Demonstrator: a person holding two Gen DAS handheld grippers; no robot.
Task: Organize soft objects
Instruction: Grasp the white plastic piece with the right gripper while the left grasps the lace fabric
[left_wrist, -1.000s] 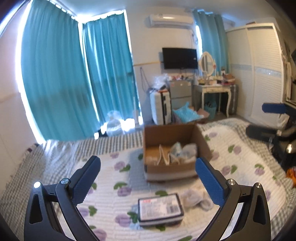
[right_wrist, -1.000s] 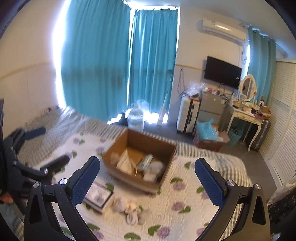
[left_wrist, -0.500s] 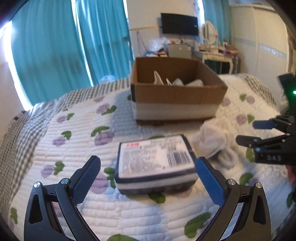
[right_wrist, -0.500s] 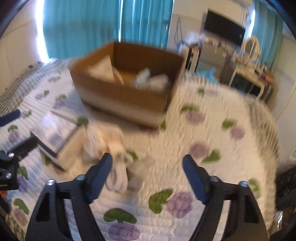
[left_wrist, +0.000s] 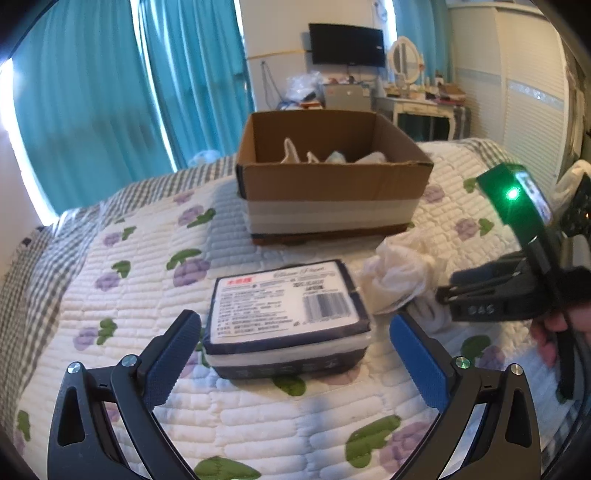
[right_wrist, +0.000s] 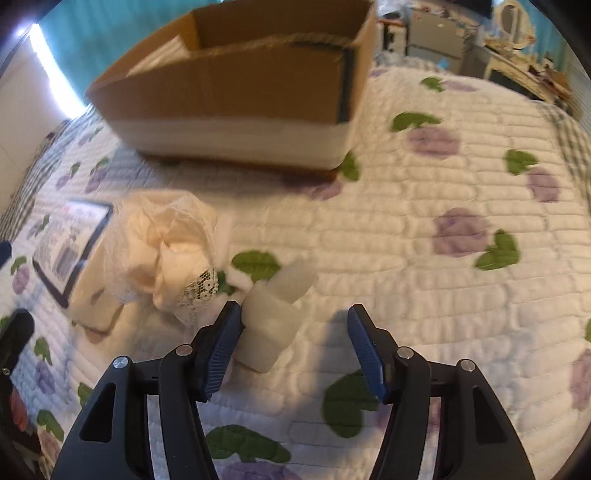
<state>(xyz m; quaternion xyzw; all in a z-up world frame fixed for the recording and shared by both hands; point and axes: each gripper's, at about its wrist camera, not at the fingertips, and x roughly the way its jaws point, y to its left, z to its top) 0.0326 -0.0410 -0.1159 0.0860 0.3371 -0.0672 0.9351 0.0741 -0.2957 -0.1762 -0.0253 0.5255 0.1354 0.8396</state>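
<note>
A wrapped tissue pack with a white label lies on the quilted bed, just ahead of and between the fingers of my open left gripper. A crumpled white lace cloth lies right of it, also in the right wrist view. A rolled white sock lies by the left finger of my open right gripper. The right gripper also shows in the left wrist view. The open cardboard box with soft items inside stands behind.
The floral quilt covers the bed. Teal curtains hang behind. A dresser and TV stand at the far wall, and a white wardrobe on the right.
Both grippers have dropped low toward the bed. The left one has closed in on the tissue pack. The right one has narrowed and come down beside the white sock.
</note>
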